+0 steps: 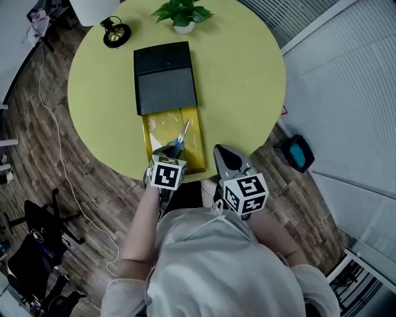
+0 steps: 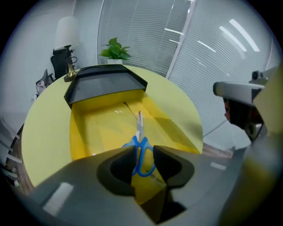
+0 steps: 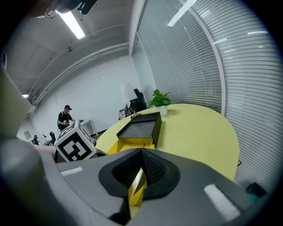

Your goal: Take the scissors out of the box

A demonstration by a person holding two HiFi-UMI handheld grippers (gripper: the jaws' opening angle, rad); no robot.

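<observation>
Yellow-green and round, the worktop [image 1: 241, 80] is recorded as carrying a long box laid from far to near. A flat black cover [image 1: 165, 77] is set over the box's far part. The open yellow tray of the box [image 1: 156, 133] is exposed at the near end, close to the worktop's near edge.

A pair of blue-handled scissors with steel blades [image 1: 181, 139] is found lying inside the exposed tray, roughly along its middle. The blades are pointed far, towards the black cover, and the handle loops are at the near end.

The left gripper [image 1: 166, 150] is held over the near end of the tray and pointed steeply down. Its jaws are spread, and in the left gripper view the blue handle loops are seen in the gap between them. No pressing of the pads on the loops is made out.

The right gripper [image 1: 224, 151] is held just to the right of the tray's near right corner, apart from the scissors. Its jaws are pressed together at the tips with nothing pinched. Only a sliver of the yellow tray is seen through the slot behind the tips.

A small green plant in a white pot [image 1: 182, 13] is noted at the far edge, and a black lamp base with a brass stem [image 1: 116, 32] at the far left.
</observation>
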